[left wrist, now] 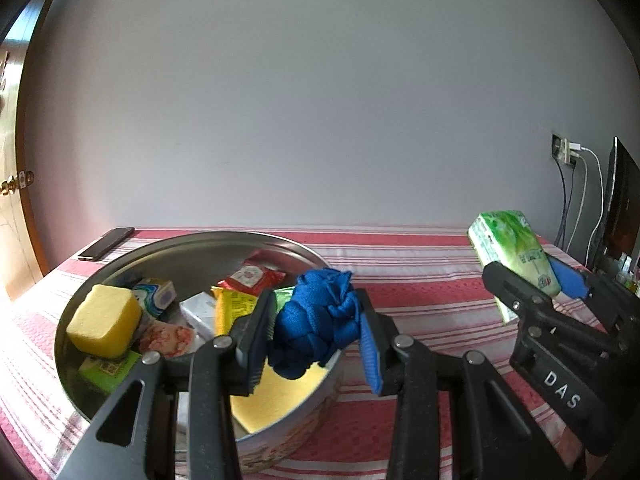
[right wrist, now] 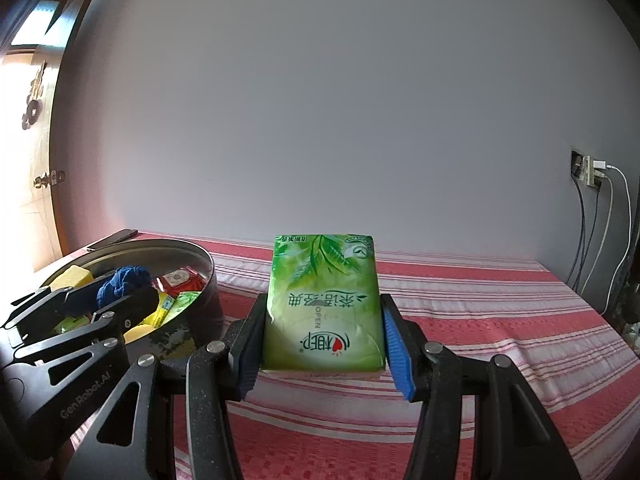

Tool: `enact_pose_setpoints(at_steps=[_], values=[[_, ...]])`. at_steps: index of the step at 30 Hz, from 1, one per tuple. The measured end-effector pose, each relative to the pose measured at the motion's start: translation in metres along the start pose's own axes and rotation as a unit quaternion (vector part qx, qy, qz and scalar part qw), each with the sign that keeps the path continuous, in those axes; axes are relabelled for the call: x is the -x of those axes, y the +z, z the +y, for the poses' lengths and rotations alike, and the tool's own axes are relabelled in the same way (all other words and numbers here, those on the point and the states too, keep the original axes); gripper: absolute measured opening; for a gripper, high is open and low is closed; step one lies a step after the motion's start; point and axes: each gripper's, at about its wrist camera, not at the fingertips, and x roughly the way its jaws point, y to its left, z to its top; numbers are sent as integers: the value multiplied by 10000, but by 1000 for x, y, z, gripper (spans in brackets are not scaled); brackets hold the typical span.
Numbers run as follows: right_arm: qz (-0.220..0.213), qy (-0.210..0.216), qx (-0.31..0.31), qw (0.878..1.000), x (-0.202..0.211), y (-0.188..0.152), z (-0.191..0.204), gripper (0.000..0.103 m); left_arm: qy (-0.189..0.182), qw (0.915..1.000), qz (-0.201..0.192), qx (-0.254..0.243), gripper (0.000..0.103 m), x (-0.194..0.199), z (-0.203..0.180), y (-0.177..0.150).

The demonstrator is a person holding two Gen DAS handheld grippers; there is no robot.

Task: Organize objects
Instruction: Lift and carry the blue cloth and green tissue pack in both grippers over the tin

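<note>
My left gripper is shut on a knotted blue cord bundle, held above the near right rim of a round metal tin. Inside the tin lie a yellow sponge, a red packet, a white and blue box and several other packets. My right gripper is shut on a green tissue pack, held above the striped cloth to the right of the tin. The left wrist view shows the same tissue pack at the far right, and the blue cord bundle appears in the right wrist view.
A red and white striped cloth covers the table, which meets a grey wall at the back. A dark phone lies at the far left corner. A wall socket with cables is at the right, with a dark monitor beside it.
</note>
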Motion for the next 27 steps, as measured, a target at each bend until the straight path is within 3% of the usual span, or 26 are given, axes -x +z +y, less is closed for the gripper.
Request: enact_pose_setpoints(at_steps=[15,27], values=[[-278,340,224,9988,9,24,31,55,251,9993,-237,124,38,23,33,9],[-392,661,460,9960,6,54,56,55,586,9979,-21,266,38,21,65,15]])
